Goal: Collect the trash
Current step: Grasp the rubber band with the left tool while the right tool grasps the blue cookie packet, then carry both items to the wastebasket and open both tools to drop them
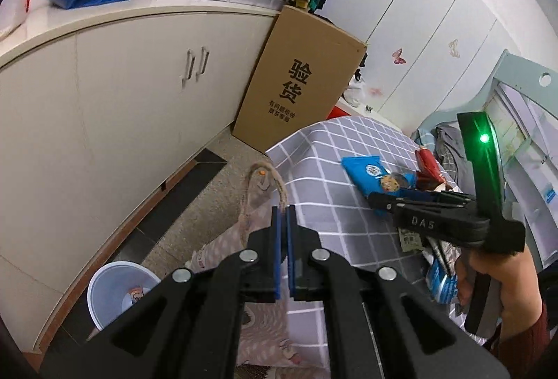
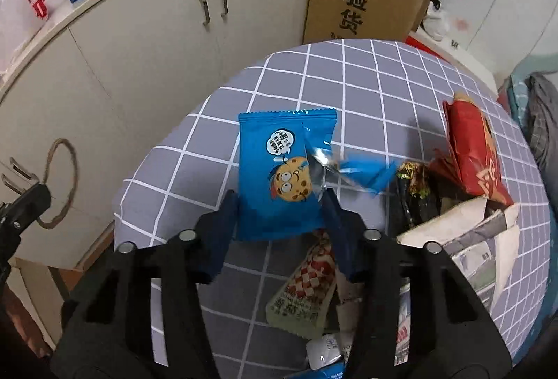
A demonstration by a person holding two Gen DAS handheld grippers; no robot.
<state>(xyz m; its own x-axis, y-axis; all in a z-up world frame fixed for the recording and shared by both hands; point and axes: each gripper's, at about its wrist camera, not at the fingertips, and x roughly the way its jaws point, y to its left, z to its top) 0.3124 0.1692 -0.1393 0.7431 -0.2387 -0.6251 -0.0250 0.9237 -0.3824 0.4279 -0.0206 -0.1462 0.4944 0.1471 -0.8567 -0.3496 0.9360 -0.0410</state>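
A blue cookie wrapper (image 2: 279,176) lies flat on the grey checked tablecloth (image 2: 348,82). My right gripper (image 2: 279,208) straddles its near end. One blue pad stands at each side edge, and the wrapper is not crumpled. In the left wrist view the right gripper (image 1: 375,199) reaches over the blue cookie wrapper (image 1: 366,173). My left gripper (image 1: 284,209) is shut on the rope handle (image 1: 259,169) of a pink patterned bag (image 1: 223,246), which hangs beside the table. The right wrist view shows that rope handle (image 2: 61,183) at the far left.
More trash lies on the table: a red wrapper (image 2: 470,152), a dark wrapper (image 2: 418,197), white paper (image 2: 464,229) and a checkered sachet (image 2: 307,291). A cardboard box (image 1: 307,79) leans against the cabinet (image 1: 104,117). A pale bin (image 1: 118,291) stands on the floor.
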